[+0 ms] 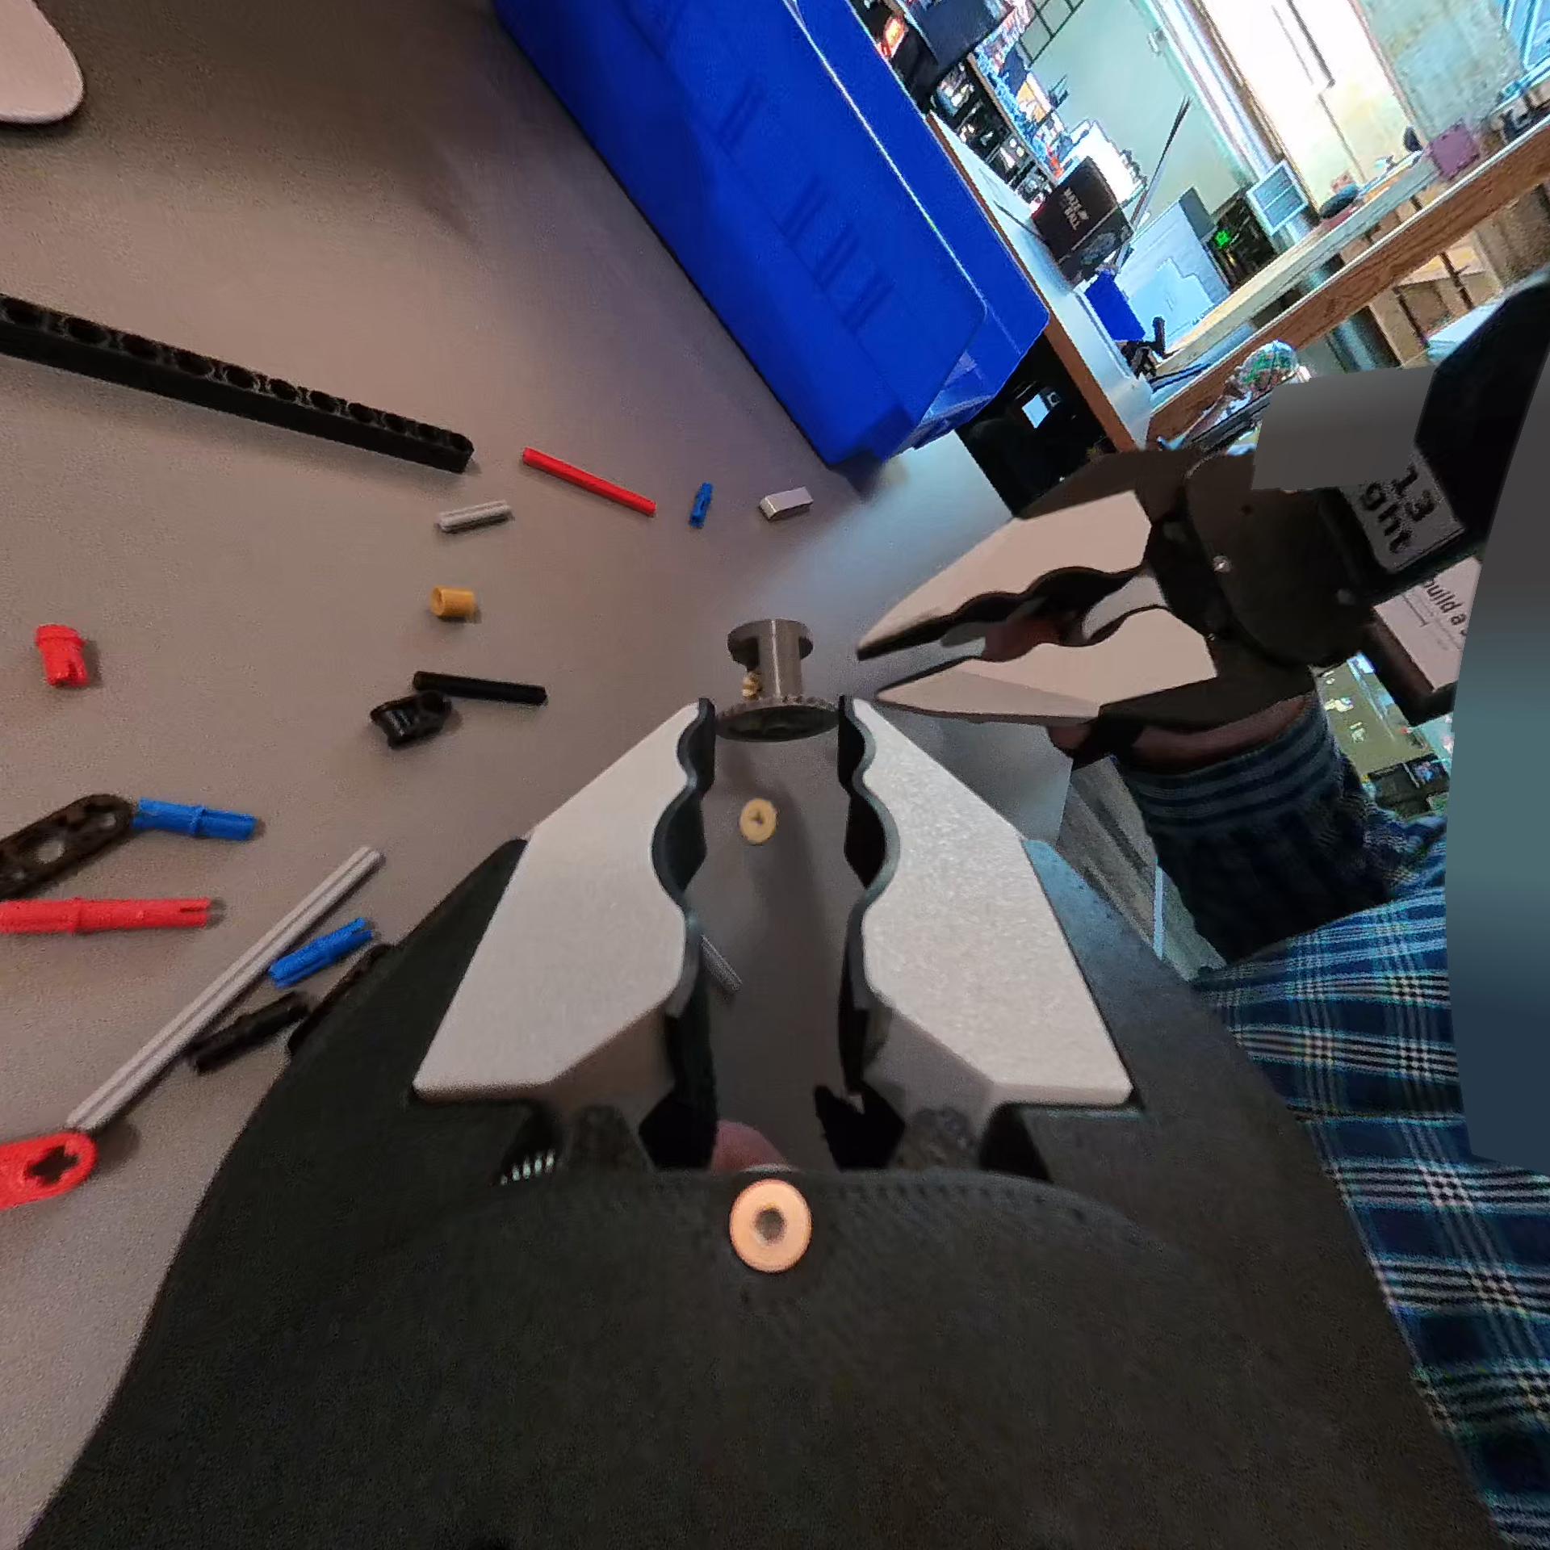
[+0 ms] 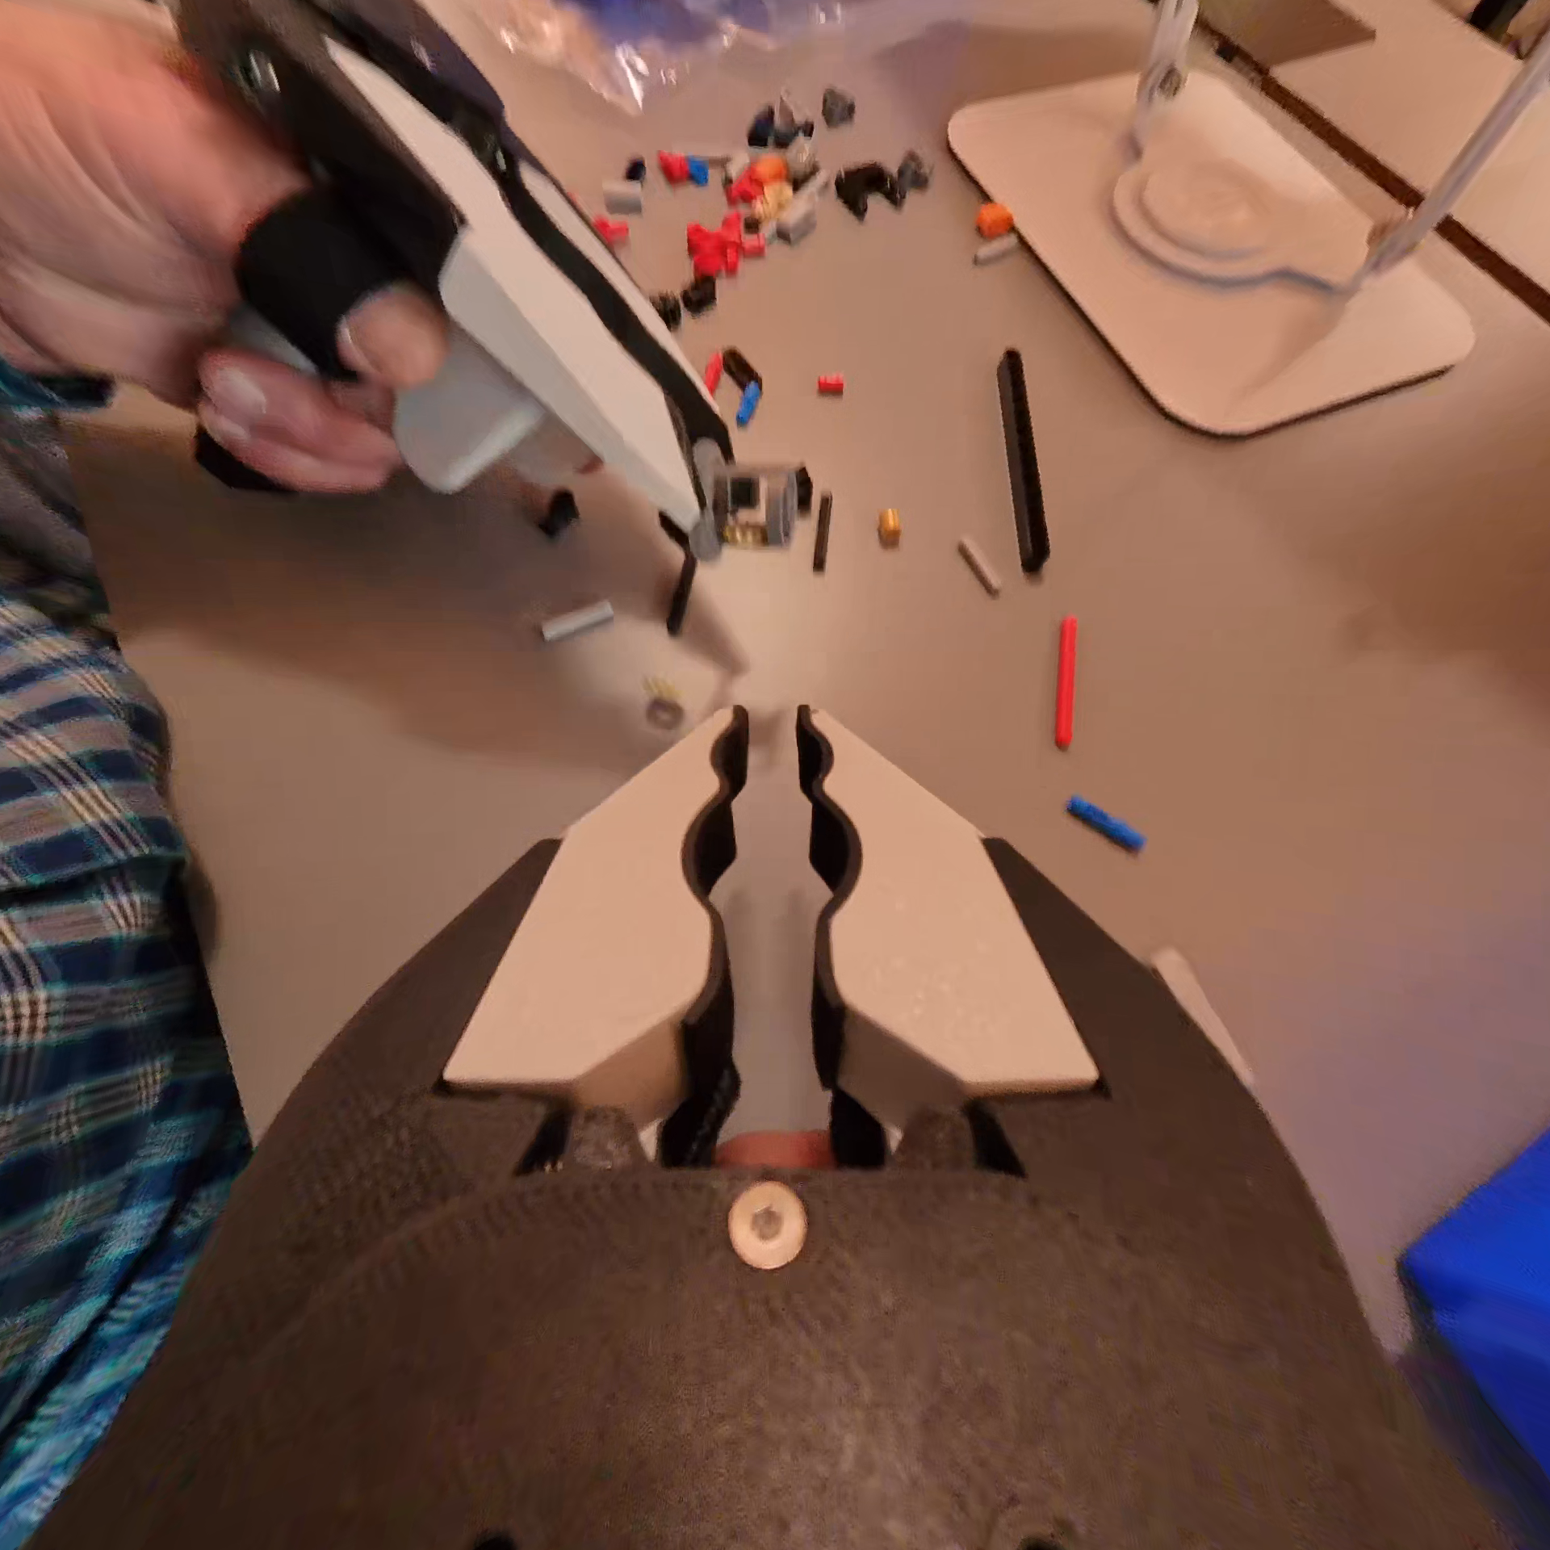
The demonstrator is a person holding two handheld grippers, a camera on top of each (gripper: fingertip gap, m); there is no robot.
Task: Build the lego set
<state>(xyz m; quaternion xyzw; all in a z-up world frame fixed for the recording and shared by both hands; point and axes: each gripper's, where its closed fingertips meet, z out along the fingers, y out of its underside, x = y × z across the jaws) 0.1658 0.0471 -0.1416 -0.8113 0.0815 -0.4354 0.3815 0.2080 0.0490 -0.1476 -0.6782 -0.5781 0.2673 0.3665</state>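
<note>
On the grey table (image 1: 352, 210), in the left wrist view, loose Lego parts lay spread from nine o'clock inward: a red bush (image 1: 60, 654) at the far left, a long black beam (image 1: 226, 390) running from ten o'clock toward the centre, a grey axle (image 1: 226, 985) slanting up from eight o'clock, a small tan bush (image 1: 453, 602), a black axle (image 1: 480, 689) and a red axle (image 1: 587, 481) near eleven o'clock. At the centre the left gripper (image 1: 773, 713) had its fingertips clenched on a grey gear assembly (image 1: 767, 671), a toothed wheel with a short cylinder standing above it, lifted just off the table. A blue bin (image 1: 797, 226) stood at twelve to one o'clock, and the right gripper (image 1: 872, 671) came in from three o'clock, its tips close beside the assembly but apart from it. In the right wrist view a hand (image 2: 168, 277) at ten o'clock held the left gripper (image 2: 709, 512), with the gear assembly (image 2: 755, 507) at its tips, though blur left its detail uncertain. The right gripper (image 2: 772, 725) at the centre was released, a narrow gap between its fingers and nothing in it. A heap of mixed parts (image 2: 755, 201) lay at twelve o'clock, and a white stand base (image 2: 1208, 252) at one to two o'clock.
</note>
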